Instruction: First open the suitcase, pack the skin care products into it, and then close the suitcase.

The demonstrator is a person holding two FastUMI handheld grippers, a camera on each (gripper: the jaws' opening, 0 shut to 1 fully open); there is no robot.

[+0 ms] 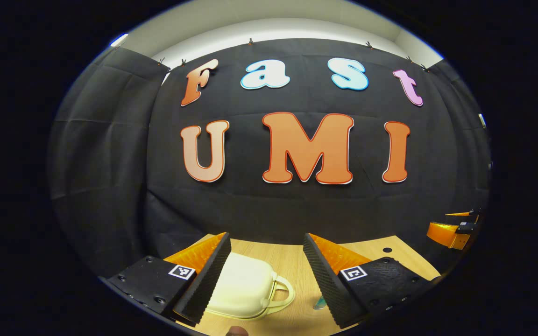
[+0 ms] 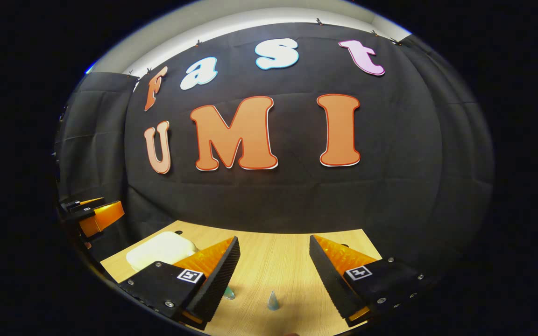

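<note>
A small cream suitcase (image 1: pixel 245 289) with a looped handle lies closed on the wooden table, just ahead of my left gripper (image 1: pixel 266 261), which is open with nothing between its fingers. The same suitcase (image 2: pixel 159 249) lies at the left in the right gripper view. My right gripper (image 2: pixel 273 263) is open over the table, empty. Two small bluish skin care items stand on the table below it: a cone-shaped one (image 2: pixel 273 301) and another (image 2: pixel 229 293) partly hidden by the left finger. A bluish item (image 1: pixel 319 304) peeks out by the left gripper's right finger.
The wooden table (image 2: pixel 278 261) ends at the black cloth wall behind. The other gripper (image 1: pixel 456 231) hovers at the far right in the left gripper view; the left gripper (image 2: pixel 91 214) hovers at the far left edge in the right gripper view. A small dark hole (image 1: pixel 387 250) marks the tabletop.
</note>
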